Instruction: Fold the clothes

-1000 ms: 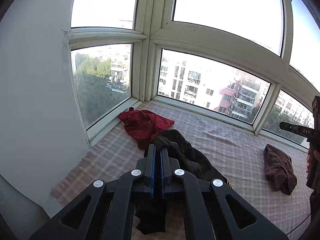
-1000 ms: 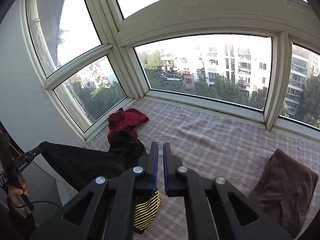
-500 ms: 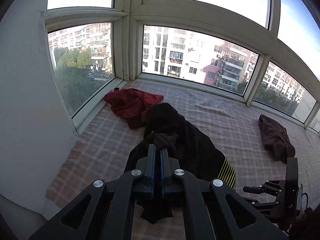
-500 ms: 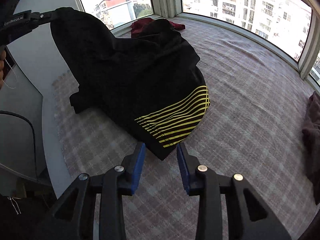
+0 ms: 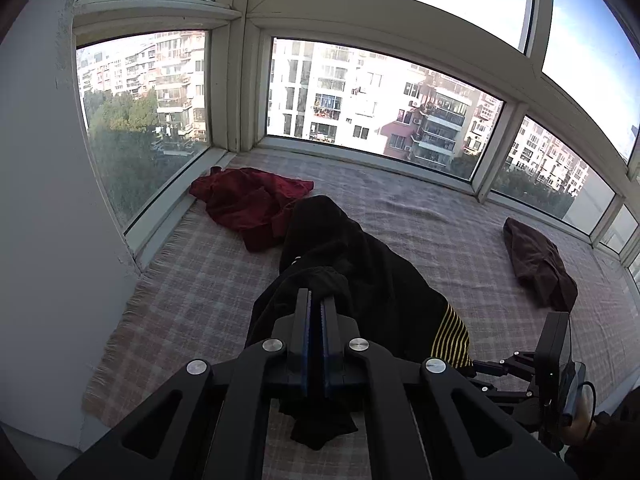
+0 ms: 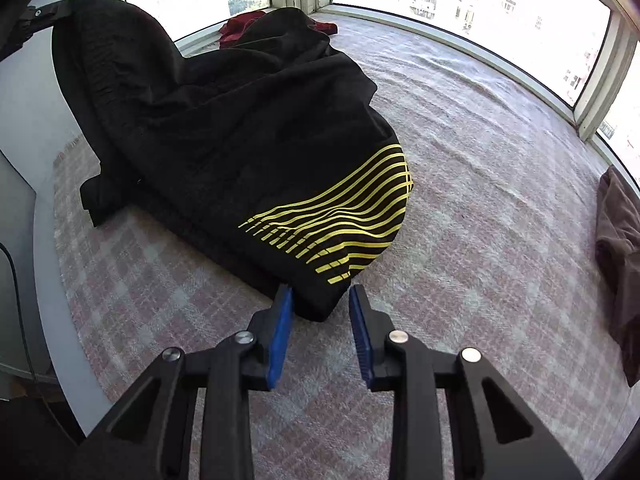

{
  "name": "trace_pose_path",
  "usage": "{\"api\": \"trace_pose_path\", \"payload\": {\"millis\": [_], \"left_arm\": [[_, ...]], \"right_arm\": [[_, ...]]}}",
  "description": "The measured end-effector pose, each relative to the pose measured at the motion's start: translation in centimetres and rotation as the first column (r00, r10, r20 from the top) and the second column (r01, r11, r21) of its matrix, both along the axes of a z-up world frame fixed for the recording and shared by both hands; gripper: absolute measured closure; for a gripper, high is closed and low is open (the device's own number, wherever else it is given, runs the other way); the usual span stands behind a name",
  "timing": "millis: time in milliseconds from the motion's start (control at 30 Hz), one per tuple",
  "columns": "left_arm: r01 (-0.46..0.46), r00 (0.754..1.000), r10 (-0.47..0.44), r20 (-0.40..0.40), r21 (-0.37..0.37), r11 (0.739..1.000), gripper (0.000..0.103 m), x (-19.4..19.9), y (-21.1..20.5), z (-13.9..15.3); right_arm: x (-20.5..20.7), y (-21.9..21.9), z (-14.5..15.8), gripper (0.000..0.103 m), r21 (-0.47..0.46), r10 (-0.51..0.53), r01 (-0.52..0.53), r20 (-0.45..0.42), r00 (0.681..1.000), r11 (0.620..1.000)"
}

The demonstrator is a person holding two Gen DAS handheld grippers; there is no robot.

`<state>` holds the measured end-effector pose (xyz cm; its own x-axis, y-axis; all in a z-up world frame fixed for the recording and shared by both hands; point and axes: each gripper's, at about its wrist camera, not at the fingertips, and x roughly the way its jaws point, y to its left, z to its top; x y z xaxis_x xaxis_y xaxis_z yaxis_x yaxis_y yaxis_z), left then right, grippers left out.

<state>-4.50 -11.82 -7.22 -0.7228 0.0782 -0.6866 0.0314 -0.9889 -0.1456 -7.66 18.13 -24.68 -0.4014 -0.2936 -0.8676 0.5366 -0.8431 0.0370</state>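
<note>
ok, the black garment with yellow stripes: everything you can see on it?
Black garment: dark, soft-looking fabric with curved yellow stripes near one corner. It is rumpled, unfolded and draped over the plaid blanket, one end lifted, pinched in the shut left hand-held gripper. The striped corner lies between the fingers of the open right hand-held gripper, ungrasped. Its far end overlaps the red cloth.

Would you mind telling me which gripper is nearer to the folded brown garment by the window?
The right gripper, I judge. Its open jaws flank the black garment's striped corner, on the brown garment's side. The left gripper is shut on the black garment's opposite end.
</note>
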Motion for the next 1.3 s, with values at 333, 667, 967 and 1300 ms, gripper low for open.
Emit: {"api": "trace_pose_path", "payload": {"millis": [333, 667, 967, 1300], "left_arm": [[0.034, 0.999, -0.034, 0.019, 0.014, 0.999, 0.099, -0.2, -0.6, -0.7], [0.048, 0.998, -0.049, 0.032, 0.036, 0.998, 0.099, -0.7, -1.8, -1.3], [0.065, 0.997, -0.067, 0.031, 0.058, 0.996, 0.099, -1.6, -2.9, -1.1], [0.138, 0.952, -0.116, -0.285, 0.058, 0.989, 0.099, -3.5, -3.0, 12.6]], "right_arm": [[-1.9, 0.7, -0.5, 0.075, -0.043, -0.071, 0.073, 0.04, 0.997, 0.996], [-1.9, 0.9, -0.1, 0.096, -0.048, -0.09, 0.092, 0.054, 0.994, 0.995], [-2.3, 5.0, 4.9, 0.098, -0.271, -0.234, 0.236, 0.041, 0.971, 0.933], [-3.5, 8.5, 25.4, 0.098, -0.54, -0.39, 0.21, -0.243, 0.888, 0.815]]}}
